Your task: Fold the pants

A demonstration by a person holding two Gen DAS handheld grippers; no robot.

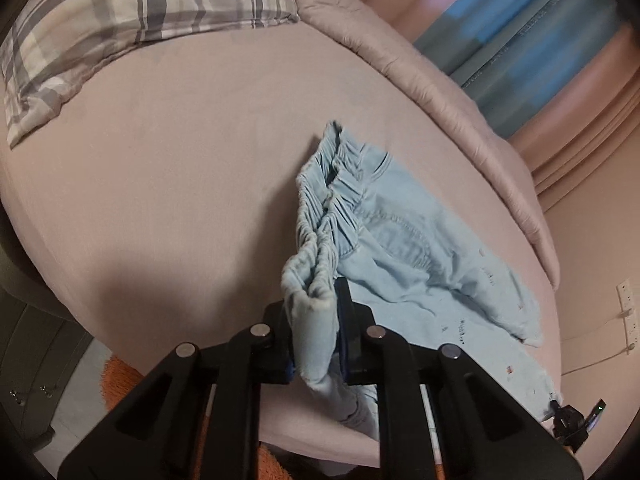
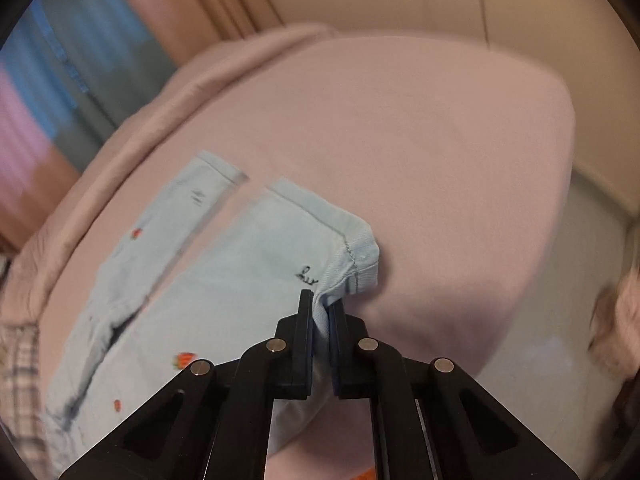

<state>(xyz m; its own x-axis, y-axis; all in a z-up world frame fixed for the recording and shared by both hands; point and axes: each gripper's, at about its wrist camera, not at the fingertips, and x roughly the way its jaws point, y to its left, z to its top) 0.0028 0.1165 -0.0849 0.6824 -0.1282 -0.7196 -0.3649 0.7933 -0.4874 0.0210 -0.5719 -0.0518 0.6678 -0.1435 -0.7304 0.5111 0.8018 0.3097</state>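
Left wrist view shows the pale blue pants (image 1: 404,240) spread on the pink bed (image 1: 180,168), waistband clamped in the left gripper (image 1: 316,312) and a leg hem pinched by the right gripper (image 2: 320,312), whose shallow bite could slip.

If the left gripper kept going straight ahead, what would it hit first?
Probably the pants it already grips: their gathered waistband lies directly ahead of the left gripper, then the pink bed. Depth is uncertain.

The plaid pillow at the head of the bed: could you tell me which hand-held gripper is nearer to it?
Left. The left hand-held gripper clamps the pants' waistband, the end toward the plaid pillow. The right hand-held gripper clamps a leg hem, at the far end from it.
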